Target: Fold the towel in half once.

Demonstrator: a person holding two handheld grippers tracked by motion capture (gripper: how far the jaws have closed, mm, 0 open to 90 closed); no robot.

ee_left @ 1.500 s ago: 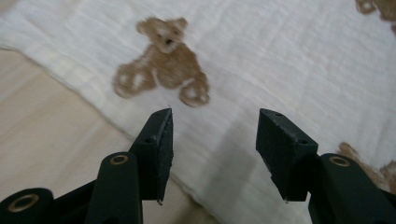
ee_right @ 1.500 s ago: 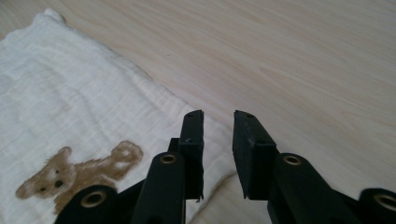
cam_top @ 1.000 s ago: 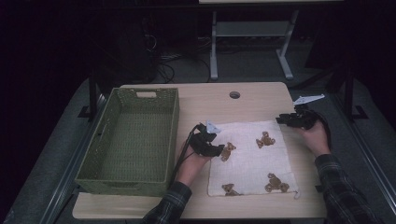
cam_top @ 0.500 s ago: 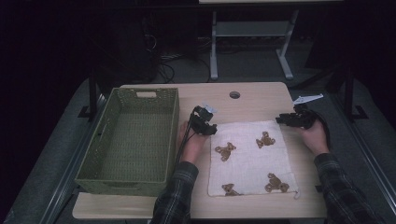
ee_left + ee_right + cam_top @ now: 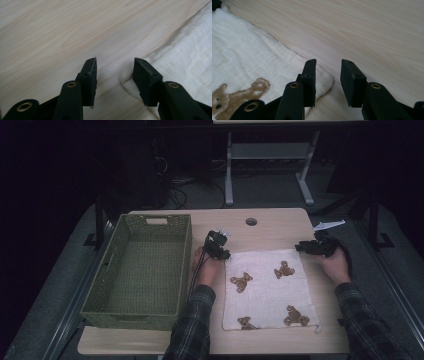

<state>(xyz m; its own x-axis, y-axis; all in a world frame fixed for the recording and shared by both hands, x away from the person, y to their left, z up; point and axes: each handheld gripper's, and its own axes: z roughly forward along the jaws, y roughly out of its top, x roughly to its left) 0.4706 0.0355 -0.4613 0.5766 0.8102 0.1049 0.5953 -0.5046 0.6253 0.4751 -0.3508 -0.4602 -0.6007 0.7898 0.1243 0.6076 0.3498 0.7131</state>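
Cloth (image 5: 270, 290) flat on table (image 5: 280, 222); left gripper (image 5: 114, 71) and right gripper (image 5: 327, 72), jaws apart, straddle far corners.

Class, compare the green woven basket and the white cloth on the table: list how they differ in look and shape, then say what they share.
The basket is green and woven with raised walls; the cloth is white and lies flat. The basket has a handle slot in its far wall; the cloth carries brown bear prints. The basket is at the left of the table; the cloth lies right of it, between the left gripper and right gripper. Both rest on the wooden table.
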